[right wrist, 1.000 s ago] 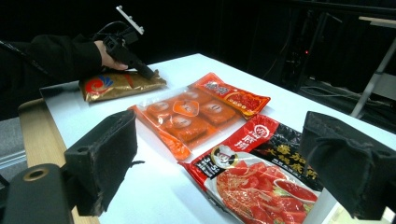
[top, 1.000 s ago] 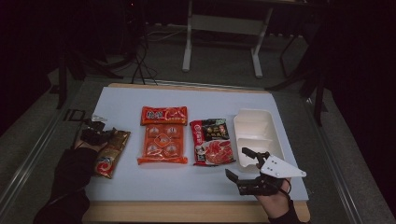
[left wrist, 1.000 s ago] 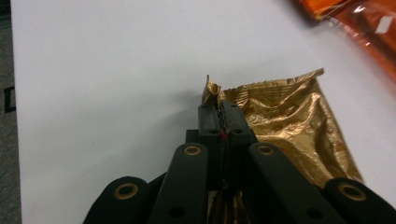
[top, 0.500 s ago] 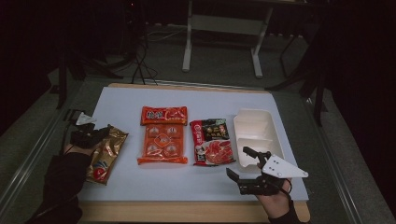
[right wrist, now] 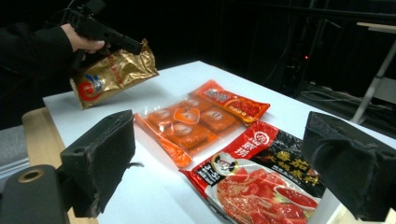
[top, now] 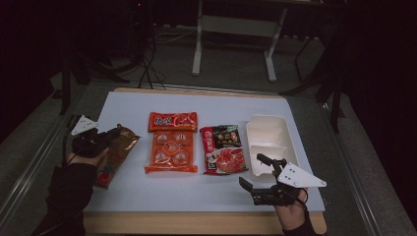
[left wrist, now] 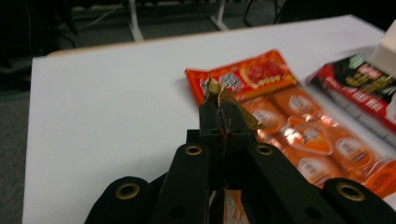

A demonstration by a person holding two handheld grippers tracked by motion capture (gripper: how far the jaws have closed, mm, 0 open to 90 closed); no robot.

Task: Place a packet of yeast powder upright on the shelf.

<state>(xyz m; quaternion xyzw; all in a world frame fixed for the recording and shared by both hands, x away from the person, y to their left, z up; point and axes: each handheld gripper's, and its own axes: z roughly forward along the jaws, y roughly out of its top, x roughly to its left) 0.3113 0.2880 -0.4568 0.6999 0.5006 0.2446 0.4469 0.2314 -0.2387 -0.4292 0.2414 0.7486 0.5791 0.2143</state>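
Note:
My left gripper (top: 117,132) is shut on the top edge of a gold foil packet (top: 114,155) and holds it lifted off the white table at the left. In the left gripper view the jaws pinch a crumpled gold corner (left wrist: 219,93). The right gripper view shows that packet (right wrist: 109,74) hanging in the air under the other gripper. My right gripper (top: 252,173) stands open near the table's front right, nothing between its pads (right wrist: 100,158). In front of it lies a red and black sauce packet (right wrist: 259,184).
A small red packet (top: 172,121) and an orange multi-pack (top: 170,152) lie mid-table, the red and black sauce packet (top: 223,149) right of them. A white divided tray (top: 269,142) sits at the right. Table legs and cables stand beyond the far edge.
My left gripper has risen and drifted left with the gold packet, which has come up off the table. The right gripper has stayed where it was.

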